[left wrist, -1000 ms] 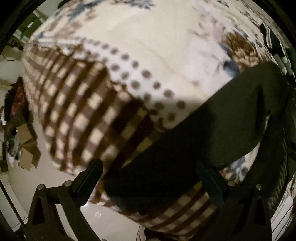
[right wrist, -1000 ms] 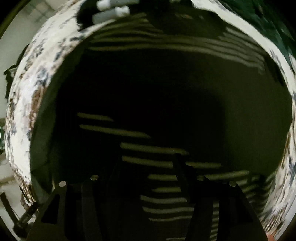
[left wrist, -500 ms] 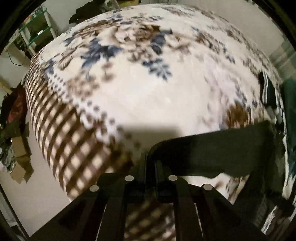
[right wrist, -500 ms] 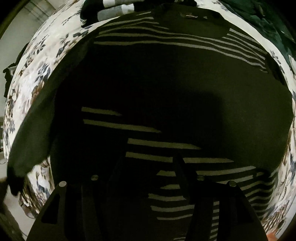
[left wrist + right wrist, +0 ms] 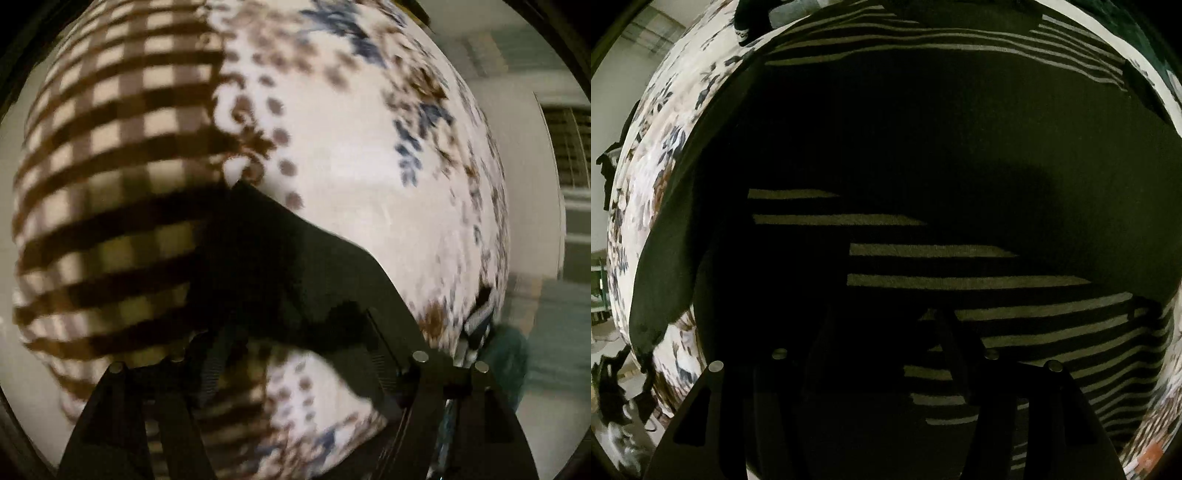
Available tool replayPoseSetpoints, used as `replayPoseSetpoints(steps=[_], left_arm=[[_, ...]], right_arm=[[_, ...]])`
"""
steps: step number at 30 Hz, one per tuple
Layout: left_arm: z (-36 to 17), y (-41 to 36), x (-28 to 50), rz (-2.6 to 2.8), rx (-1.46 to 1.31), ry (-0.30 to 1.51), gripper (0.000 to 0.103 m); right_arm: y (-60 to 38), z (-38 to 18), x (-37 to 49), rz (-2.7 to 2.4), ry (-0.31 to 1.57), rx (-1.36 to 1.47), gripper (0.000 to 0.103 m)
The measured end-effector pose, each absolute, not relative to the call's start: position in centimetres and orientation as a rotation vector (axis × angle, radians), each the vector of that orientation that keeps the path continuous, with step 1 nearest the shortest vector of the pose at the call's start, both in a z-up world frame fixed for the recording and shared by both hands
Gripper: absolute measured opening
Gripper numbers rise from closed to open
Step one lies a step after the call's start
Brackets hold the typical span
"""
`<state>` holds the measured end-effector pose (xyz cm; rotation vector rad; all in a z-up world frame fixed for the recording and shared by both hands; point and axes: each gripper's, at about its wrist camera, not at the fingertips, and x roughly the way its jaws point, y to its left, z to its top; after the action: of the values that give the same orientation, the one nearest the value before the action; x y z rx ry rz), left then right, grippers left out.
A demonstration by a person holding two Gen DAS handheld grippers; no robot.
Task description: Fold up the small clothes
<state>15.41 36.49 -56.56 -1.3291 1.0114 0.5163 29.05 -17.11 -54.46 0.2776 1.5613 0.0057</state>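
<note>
A dark sweater [image 5: 960, 147] with pale stripes lies spread on a floral blanket [image 5: 646, 166]. My right gripper [image 5: 886, 332] points straight down over its lower striped part, fingers apart, and I see nothing pinched between them. One plain dark sleeve [image 5: 665, 266] stretches to the left edge of the bed. In the blurred left wrist view that sleeve [image 5: 280, 258] lies over the blanket [image 5: 351, 147], where plaid border meets floral field. My left gripper [image 5: 295, 354] is over it with jaws opening. The sleeve runs between the fingers, and the pads do not press it.
Folded striped clothing [image 5: 757, 18] sits at the far side of the bed, its grey rib [image 5: 476, 321] also showing at the right. A dark green cloth [image 5: 1156, 37] lies at the top right. The bed edge drops to pale floor [image 5: 535, 424].
The left gripper was open a second ago and shut half a second ago. It has since rolled and swung across the blanket, and its jaws now stand apart. The right gripper has barely moved.
</note>
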Motion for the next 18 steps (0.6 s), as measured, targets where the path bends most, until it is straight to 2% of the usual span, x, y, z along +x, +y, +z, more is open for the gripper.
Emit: replayPoseSetpoints(steps=[2,3,4,6,11,14,18], left_arm=[[-57.5,36.9,15.9,0.606,-1.374,0.958,0.065],[-57.4,37.0,16.0,0.633,-1.382,0.936,0.058],[-57.1,37.1,16.4,0.681,-1.367,0.921,0.036],[-56.5,37.4,17.0,0.704,-1.319,0.922,0.013],[-53.2,37.3,20.3,0.695,-1.098,0.937,0.01],[-49.4,35.6,23.6,0.653,-0.915,0.922,0.01],[-42.1,28.7,30.2,0.483,-0.621,0.885,0.01]], right_arm=[[-16.7,-54.3,29.1,0.0,1.561,0.271,0.059],[-16.4,-54.3,29.3,-0.003,1.559,0.267,0.059],[-16.4,-54.1,29.5,-0.008,1.557,0.262,0.059],[-16.5,-53.7,29.6,-0.019,1.546,0.257,0.059],[-17.8,-52.4,29.8,-0.058,1.516,0.305,0.059],[-19.6,-51.4,29.4,-0.073,1.487,0.352,0.059],[-23.3,-50.7,28.9,-0.099,1.456,0.446,0.059]])
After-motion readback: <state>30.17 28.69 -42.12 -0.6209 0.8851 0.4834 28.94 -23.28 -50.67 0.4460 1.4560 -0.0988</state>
